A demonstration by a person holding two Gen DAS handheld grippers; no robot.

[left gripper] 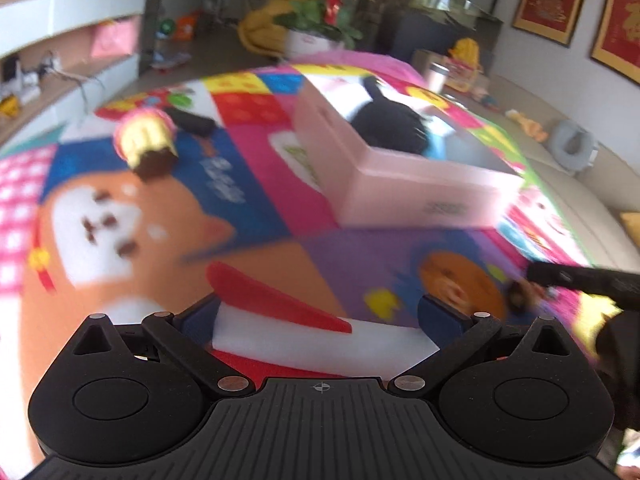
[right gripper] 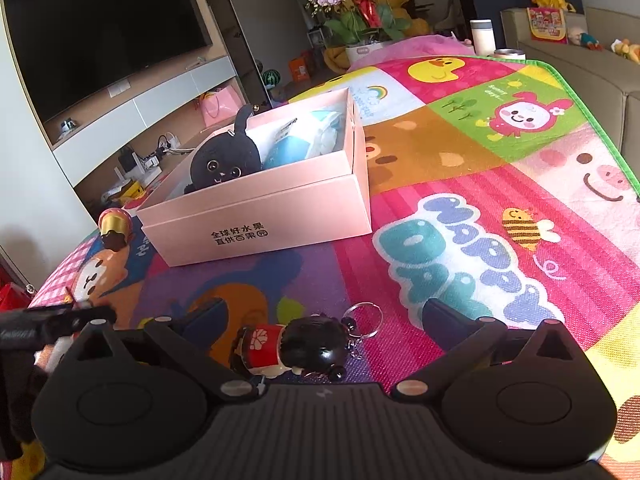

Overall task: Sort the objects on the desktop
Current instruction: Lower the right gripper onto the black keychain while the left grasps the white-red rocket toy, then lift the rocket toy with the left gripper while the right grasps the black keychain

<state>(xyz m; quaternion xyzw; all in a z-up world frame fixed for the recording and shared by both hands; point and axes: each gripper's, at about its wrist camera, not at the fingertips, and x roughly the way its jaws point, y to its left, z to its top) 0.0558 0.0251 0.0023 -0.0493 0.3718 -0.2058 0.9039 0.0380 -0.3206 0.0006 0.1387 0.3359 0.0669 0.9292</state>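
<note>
My left gripper stands open low over the cartoon play mat. A red and white object lies between its fingers, and I cannot tell if they touch it; the view is blurred. My right gripper is open around a small doll keychain with black hair, a red dress and a metal ring, lying on the mat. A pink box holds a black cat plush and a blue and white item. A yellow and brown toy sits left of the box.
A dark cylinder lies behind the yellow toy. Potted purple orchids and a white cup stand at the mat's far end. A sofa runs along the right, a TV wall on the left.
</note>
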